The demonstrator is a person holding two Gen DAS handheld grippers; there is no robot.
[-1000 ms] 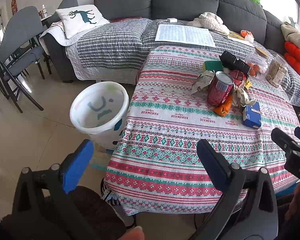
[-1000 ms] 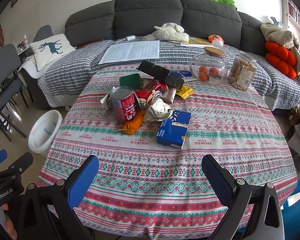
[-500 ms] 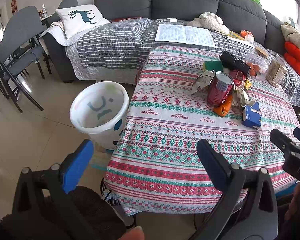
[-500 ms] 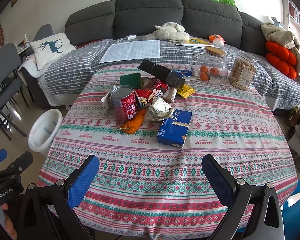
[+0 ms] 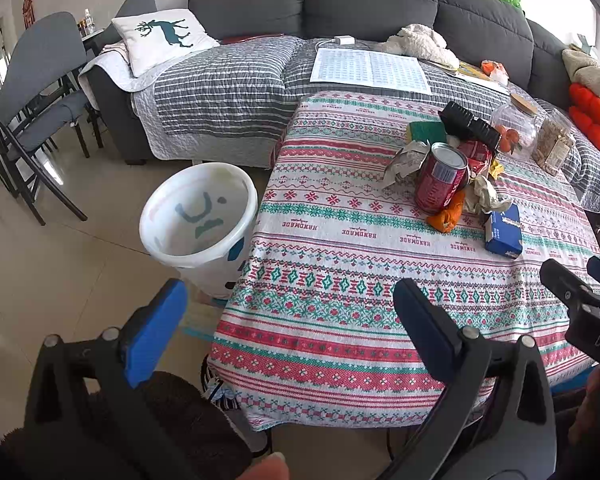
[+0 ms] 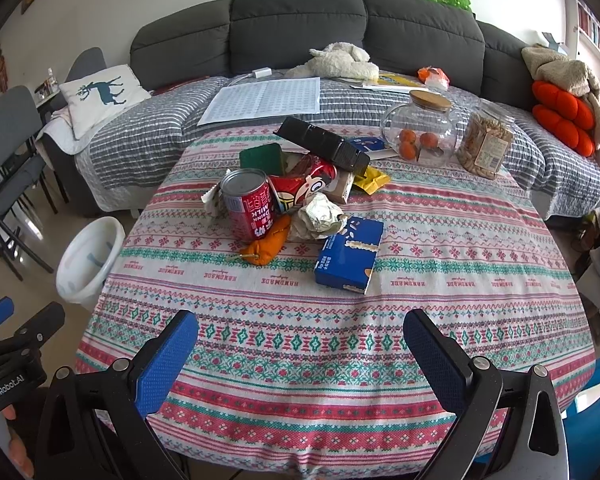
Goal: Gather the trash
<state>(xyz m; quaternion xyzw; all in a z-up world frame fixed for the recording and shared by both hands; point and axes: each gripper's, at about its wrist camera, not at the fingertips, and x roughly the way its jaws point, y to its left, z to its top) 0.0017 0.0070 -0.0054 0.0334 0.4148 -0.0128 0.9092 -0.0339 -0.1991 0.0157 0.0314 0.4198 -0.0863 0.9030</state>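
Note:
A heap of trash lies mid-table: a red milk can [image 6: 247,208] [image 5: 440,178], an orange wrapper [image 6: 266,247], crumpled paper [image 6: 316,218], a blue box [image 6: 350,255] [image 5: 504,232], a red snack bag [image 6: 304,184], a black tray [image 6: 324,145] and a green sponge [image 6: 262,159]. A white bin [image 5: 198,220] [image 6: 90,260] stands on the floor at the table's left edge. My left gripper [image 5: 288,320] hovers open over the table's near left corner. Also open, my right gripper [image 6: 300,344] hangs above the near edge, well short of the heap.
The patterned tablecloth [image 6: 440,248] covers the table. Two glass jars [image 6: 422,132] [image 6: 486,140] stand at the far right. A grey sofa [image 6: 300,28] with a striped blanket, a paper sheet and a pillow lies behind. Grey chairs [image 5: 32,92] stand at left.

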